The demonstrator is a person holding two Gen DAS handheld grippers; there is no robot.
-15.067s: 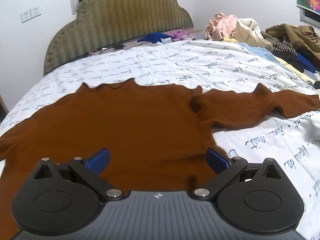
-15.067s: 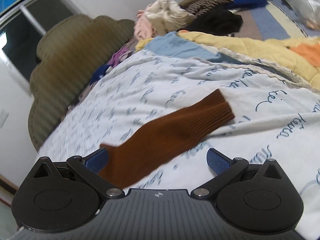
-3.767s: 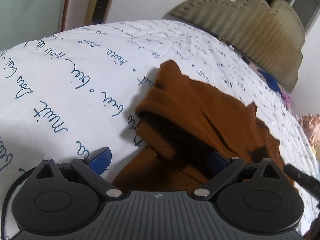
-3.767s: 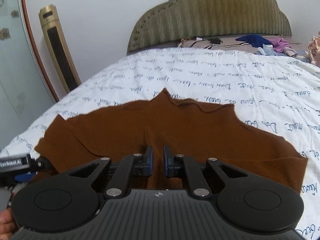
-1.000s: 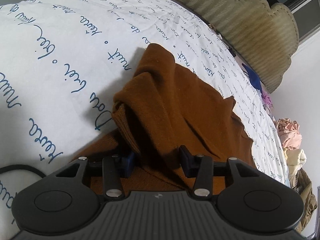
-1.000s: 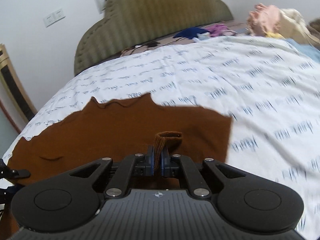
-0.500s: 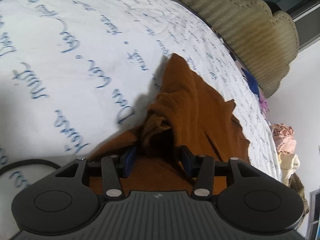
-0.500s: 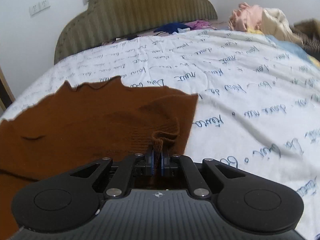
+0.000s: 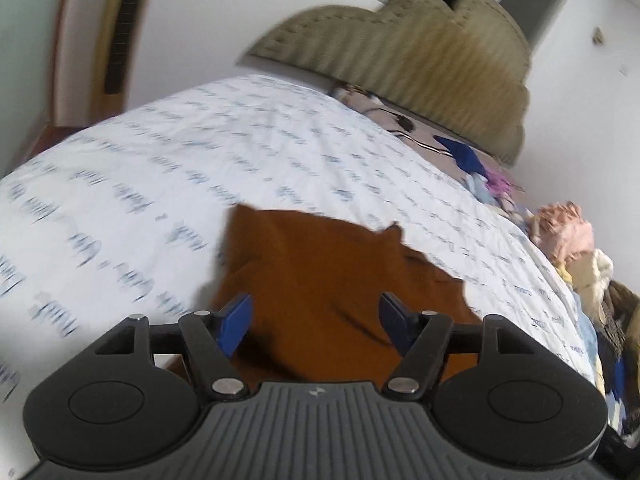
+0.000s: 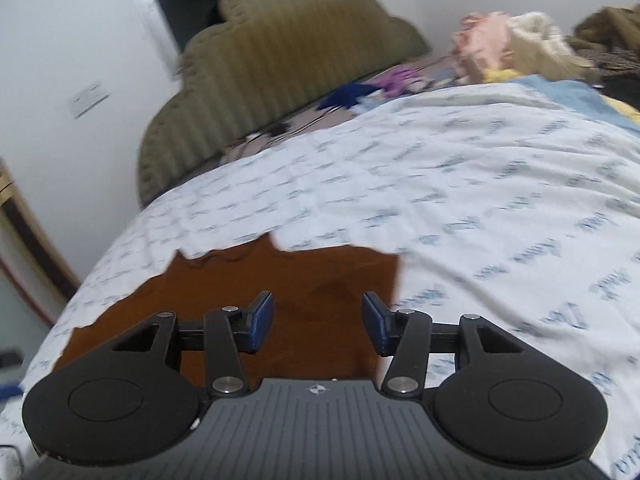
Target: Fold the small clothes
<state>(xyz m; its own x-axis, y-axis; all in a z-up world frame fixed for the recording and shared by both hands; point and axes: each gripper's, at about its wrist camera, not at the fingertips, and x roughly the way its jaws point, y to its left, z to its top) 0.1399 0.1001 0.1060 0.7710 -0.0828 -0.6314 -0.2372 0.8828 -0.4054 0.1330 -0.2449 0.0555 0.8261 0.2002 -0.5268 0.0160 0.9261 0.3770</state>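
A brown knit top (image 9: pixel 328 272) lies flat on the white bedspread (image 9: pixel 160 184) with its sleeves folded in. My left gripper (image 9: pixel 316 322) hovers above the top's near part, its jaws opening and nothing between the blue pads. In the right wrist view the same brown top (image 10: pixel 320 280) lies with a straight right edge and a wavy far edge. My right gripper (image 10: pixel 318 322) is above it, jaws opening, with nothing pinched. Both views are motion-blurred.
An olive padded headboard (image 10: pixel 280 60) stands at the far end. Small blue and purple clothes (image 10: pixel 360 88) lie near it. A heap of pink, cream and brown clothes (image 10: pixel 520 44) sits at the bed's right side, seen also as a clothes pile (image 9: pixel 568 240).
Both grippers let go of the brown fabric and opened. The left one rose and rolled, and the bunched sleeve it held now lies flat. The right one lifted slightly off the folded cuff.
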